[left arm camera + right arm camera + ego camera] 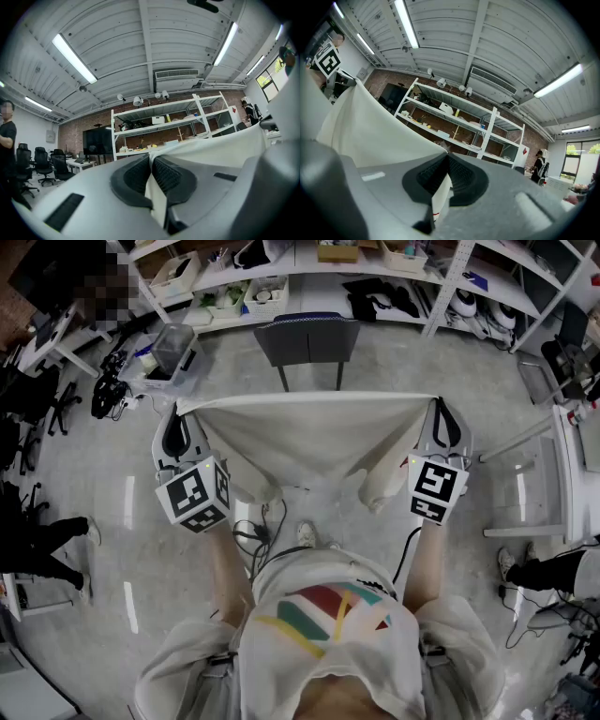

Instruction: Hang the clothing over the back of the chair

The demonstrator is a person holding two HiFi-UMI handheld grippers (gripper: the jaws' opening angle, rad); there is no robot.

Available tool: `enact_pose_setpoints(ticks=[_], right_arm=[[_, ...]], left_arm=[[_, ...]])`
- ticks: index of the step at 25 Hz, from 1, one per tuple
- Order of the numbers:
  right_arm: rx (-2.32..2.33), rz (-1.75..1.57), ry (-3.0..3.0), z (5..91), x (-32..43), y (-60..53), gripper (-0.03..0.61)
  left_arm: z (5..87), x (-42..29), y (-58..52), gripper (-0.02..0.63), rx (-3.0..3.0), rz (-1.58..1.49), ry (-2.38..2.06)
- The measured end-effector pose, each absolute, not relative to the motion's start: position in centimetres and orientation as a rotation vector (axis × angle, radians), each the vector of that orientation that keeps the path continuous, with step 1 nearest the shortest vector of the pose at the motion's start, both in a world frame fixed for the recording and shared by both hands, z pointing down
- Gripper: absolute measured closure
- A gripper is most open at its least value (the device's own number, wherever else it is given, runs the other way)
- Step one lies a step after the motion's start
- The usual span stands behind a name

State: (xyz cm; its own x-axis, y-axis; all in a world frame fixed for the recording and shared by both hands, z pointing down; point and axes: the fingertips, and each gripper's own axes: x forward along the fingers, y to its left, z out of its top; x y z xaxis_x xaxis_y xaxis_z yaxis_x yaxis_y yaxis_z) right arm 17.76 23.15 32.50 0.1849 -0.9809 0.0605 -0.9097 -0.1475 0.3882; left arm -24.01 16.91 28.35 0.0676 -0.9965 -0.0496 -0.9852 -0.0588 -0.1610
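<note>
Shelves ran along the far wall. Just near of them stood the chair, apart from the garment. The cream garment hung spread wide in front of the person, nearer than the chair. Its top edge was pulled taut from left to right and its body sagged below. The left gripper was clamped tight on its left top corner. The right gripper was clamped on the right corner, cloth pinched between each pair of pads.
</note>
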Motion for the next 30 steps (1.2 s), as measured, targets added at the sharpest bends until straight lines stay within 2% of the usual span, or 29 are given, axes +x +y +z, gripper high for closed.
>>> enact_pose_setpoints(ticks=[30], right_arm=[[2.13, -0.355, -1.786, 30.9, 13.4, 15.7, 0.572]], left_arm=[[28.7, -28.5, 9.1, 0.595, -2.216, -0.057, 1.987]])
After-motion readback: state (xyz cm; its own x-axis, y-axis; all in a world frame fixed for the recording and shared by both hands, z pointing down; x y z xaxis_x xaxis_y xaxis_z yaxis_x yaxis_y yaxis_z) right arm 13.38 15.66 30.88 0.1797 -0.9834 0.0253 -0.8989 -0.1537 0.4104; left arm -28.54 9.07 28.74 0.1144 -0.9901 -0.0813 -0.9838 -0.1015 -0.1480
